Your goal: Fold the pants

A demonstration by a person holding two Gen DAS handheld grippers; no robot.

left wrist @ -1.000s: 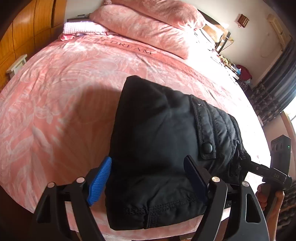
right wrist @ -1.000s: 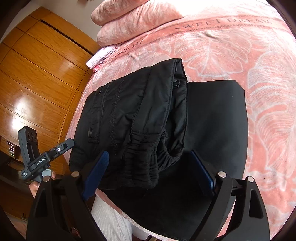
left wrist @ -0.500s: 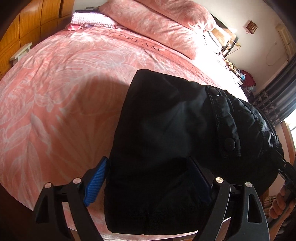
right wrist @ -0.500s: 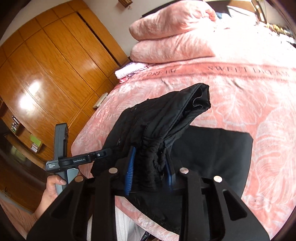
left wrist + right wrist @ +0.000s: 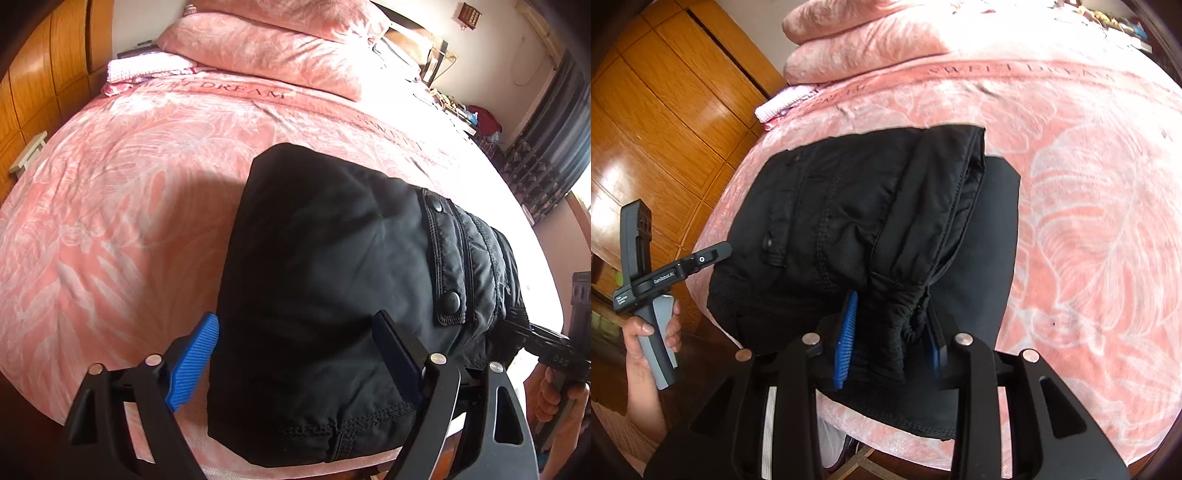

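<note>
A wide bed point(image 5: 110, 221) with a pink leaf-patterned cover fills both views, two pink pillows point(image 5: 266, 55) stacked at its head and wooden wardrobe doors point(image 5: 665, 122) alongside. A pair of black pants point(image 5: 325, 266), already folded into a thick bundle, lies on the cover near the bed's foot edge. The right tongs point(image 5: 890, 328) have just been closing and are clenched on the gathered elastic waistband point(image 5: 897, 306), which bunches between the blue pads. The left tongs point(image 5: 295, 354) stand spread wide over the bundle's opposite end, one blue pad beside the fabric edge, the other above the cloth, gripping nothing. A hand point(image 5: 650, 339) grips the left tool's grey handle at the bedside.
</note>
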